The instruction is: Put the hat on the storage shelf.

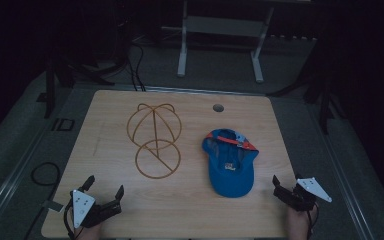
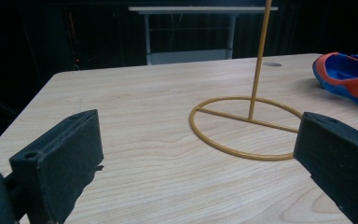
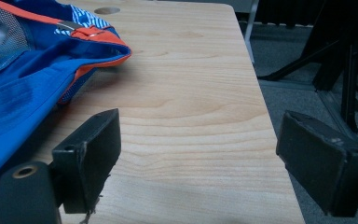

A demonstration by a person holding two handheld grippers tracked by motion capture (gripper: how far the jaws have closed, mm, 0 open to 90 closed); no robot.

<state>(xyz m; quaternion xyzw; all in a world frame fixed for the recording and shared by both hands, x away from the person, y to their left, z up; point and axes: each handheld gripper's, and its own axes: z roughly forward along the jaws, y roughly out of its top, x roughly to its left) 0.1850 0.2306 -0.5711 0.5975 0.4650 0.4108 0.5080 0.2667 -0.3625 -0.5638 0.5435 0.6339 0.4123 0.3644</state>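
Note:
A blue cap with orange trim lies upside down on the right half of the wooden table. A golden wire stand, a ring base with a domed frame on a rod, stands left of centre. My left gripper rests open near the front left corner, nothing between its jaws; its own view looks at the stand's ring base, with the cap at the right edge. My right gripper is open at the front right, beside the cap's brim. In its view the cap lies left of the jaws.
A round hole is cut in the table near the back edge. The table's right edge runs close to my right gripper. A white table frame stands behind, and cables lie on the floor at the left.

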